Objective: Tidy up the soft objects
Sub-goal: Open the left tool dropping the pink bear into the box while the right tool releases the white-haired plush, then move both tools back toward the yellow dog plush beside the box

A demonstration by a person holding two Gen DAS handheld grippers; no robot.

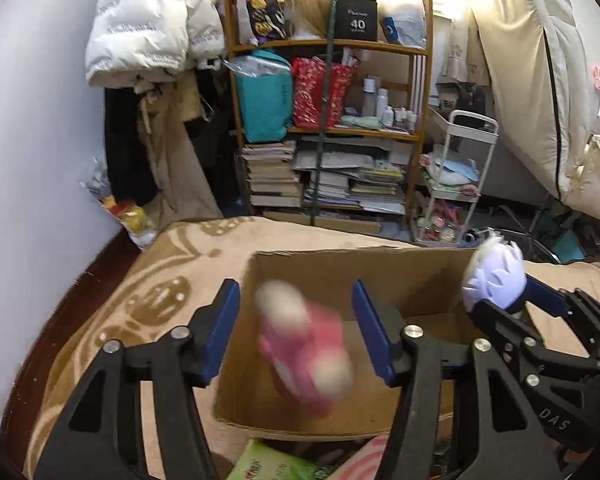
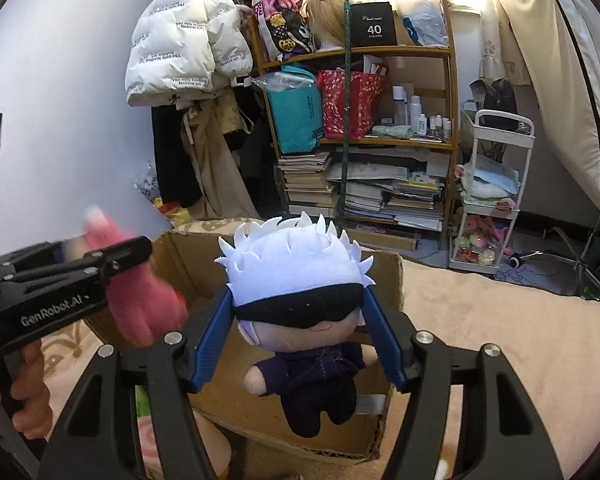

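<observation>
bed [image 1: 188, 248]: under both your tongs, carries the box.
box [image 1: 380, 276]: open, straight ahead of and below both tongs.
pink plush [image 1: 304, 344]: blurred, between your left tongs' [image 1: 296, 328] spread fingers, apparently untouched, over the box; looks like it's dropping in.
doll [image 2: 300, 316]: right tongs [image 2: 300, 332] clenched on its head, body hanging over the box.
step: loading plush into the box, left looks done.
next: lower the right tongs into the box, then let go.
</observation>
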